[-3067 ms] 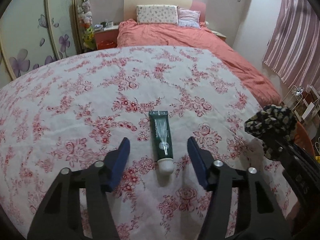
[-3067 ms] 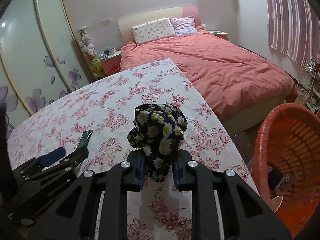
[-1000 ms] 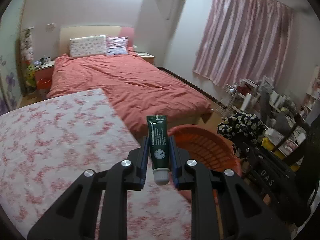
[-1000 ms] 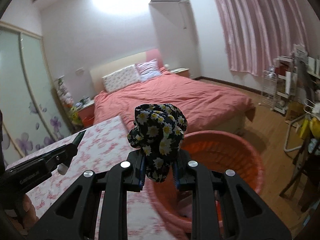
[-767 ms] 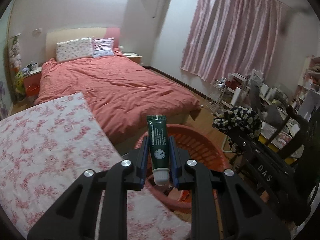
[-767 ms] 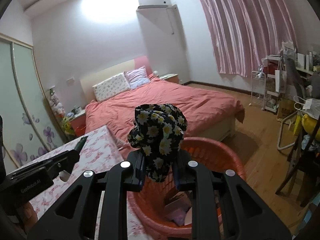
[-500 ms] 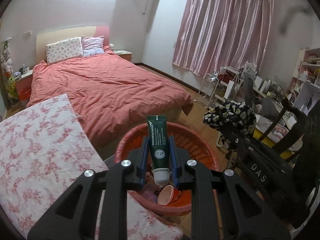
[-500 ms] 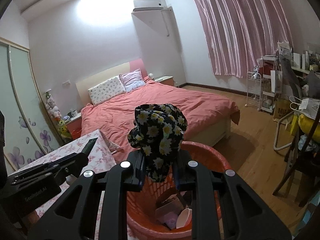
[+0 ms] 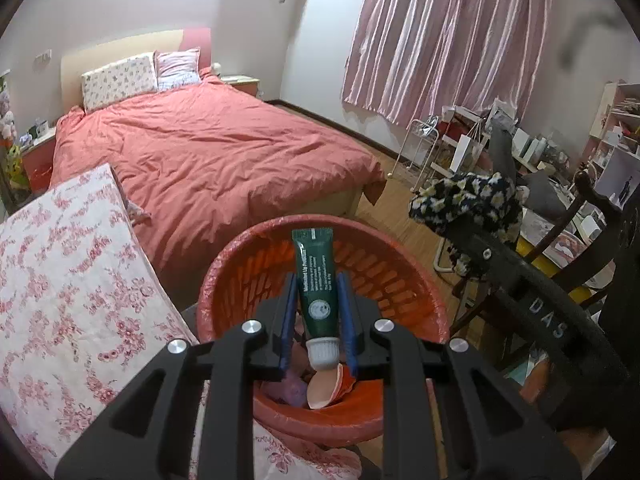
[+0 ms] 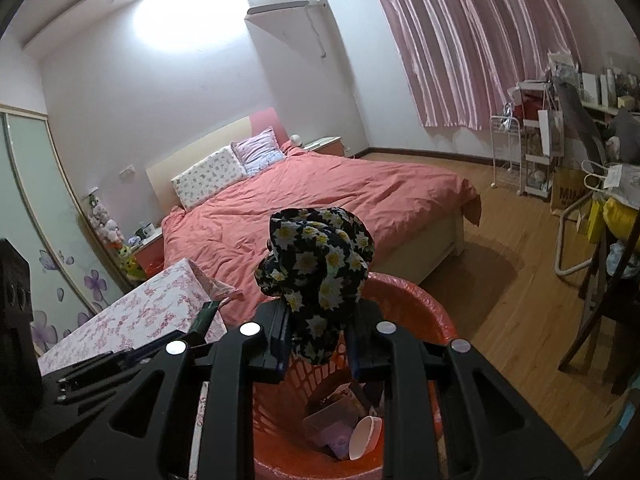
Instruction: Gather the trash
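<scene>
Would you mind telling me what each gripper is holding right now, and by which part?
The left gripper pinches a dark green tube across its lower body, just above the white cap. The right gripper clamps a bunched black daisy-print cloth at its lower end.

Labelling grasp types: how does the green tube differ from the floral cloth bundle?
The green tube is a slim, smooth, rigid shape; the floral cloth bundle is soft, crumpled and bulky.
The tube sits straight between the fingers, white cap toward the camera; the bundle bulges over its fingers.
Both are clamped in a hand-held gripper above the orange basket.
</scene>
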`<state>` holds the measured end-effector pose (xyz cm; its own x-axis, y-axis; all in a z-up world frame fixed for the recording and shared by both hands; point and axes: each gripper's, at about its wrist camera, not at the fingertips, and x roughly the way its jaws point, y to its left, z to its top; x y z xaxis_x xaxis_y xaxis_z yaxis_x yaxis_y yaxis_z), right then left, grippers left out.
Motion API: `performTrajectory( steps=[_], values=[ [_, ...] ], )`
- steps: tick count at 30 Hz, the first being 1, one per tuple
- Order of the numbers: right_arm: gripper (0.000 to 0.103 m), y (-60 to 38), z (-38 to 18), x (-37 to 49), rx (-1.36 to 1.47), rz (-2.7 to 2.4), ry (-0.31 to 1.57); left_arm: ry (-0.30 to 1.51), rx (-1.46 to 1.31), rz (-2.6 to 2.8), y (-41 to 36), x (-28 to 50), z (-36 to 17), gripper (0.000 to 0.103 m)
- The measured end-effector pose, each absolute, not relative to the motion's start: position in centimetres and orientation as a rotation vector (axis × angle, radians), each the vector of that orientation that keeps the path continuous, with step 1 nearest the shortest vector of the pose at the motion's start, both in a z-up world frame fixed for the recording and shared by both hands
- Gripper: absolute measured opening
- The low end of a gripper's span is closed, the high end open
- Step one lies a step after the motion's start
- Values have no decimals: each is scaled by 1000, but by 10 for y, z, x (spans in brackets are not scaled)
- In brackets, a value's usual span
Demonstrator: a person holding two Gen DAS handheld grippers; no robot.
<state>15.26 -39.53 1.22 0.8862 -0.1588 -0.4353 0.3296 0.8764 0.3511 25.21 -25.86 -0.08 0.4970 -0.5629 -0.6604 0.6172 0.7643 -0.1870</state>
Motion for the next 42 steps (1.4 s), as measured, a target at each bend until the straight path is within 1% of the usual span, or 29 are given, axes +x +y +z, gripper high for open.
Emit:
performTrajectory(
  steps=[1, 2, 3, 5, 7, 9, 12, 15, 17, 18, 20, 21, 22, 23, 24, 25, 27, 28, 30, 32, 36, 42],
  values=[
    [29, -397, 11, 154, 435, -263, 409, 775, 75, -711, -259, 254, -3, 21],
    [34, -398, 10, 156, 436, -263, 416, 780, 75, -708, -259, 255, -5, 23],
    [36, -396, 9, 158, 438, -264, 420, 787, 73, -706, -259, 257, -7, 25],
    [43, -397, 7, 159, 439, -265, 429, 797, 66, -697, -258, 261, -10, 34],
    [47, -396, 6, 159, 438, -268, 434, 801, 67, -678, -256, 264, -12, 36],
    [50, -397, 6, 157, 439, -269, 438, 808, 65, -662, -253, 266, -14, 37],
    [58, -396, 11, 150, 432, -278, 425, 808, 54, -628, -241, 268, -13, 38],
    [66, -390, 20, 142, 405, -295, 398, 788, 41, -590, -220, 264, -6, 44],
    [72, -381, 31, 131, 365, -314, 366, 766, 39, -564, -206, 257, 1, 52],
    [74, -375, 36, 127, 342, -324, 351, 749, 38, -549, -196, 252, 5, 54],
    [84, -361, 45, 116, 296, -336, 320, 716, 38, -522, -182, 241, 14, 64],
    [89, -357, 48, 113, 281, -339, 309, 689, 38, -499, -169, 232, 21, 67],
    [94, -349, 53, 105, 253, -347, 285, 671, 36, -484, -162, 226, 26, 72],
    [94, -345, 55, 102, 238, -352, 276, 646, 30, -462, -150, 217, 32, 80],
    [95, -336, 60, 95, 206, -367, 263, 624, 25, -438, -138, 208, 37, 85],
    [96, -329, 63, 90, 178, -382, 251, 606, 21, -420, -130, 199, 41, 92],
    [99, -307, 69, 73, 94, -429, 207, 557, 13, -380, -107, 177, 50, 99],
    [101, -304, 70, 70, 72, -440, 193, 540, 13, -363, -99, 169, 53, 99],
    [101, -284, 71, 54, 7, -458, 145, 512, 20, -323, -84, 149, 58, 99],
    [101, -279, 72, 46, 2, -447, 138, 488, 26, -283, -68, 131, 61, 99],
    [101, -271, 75, 24, 53, -440, 163, 468, 15, -195, -39, 95, 62, 99],
    [101, -240, 72, 6, 15, -469, 178, 426, -24, -77, -9, 52, 59, 99]
  ],
)
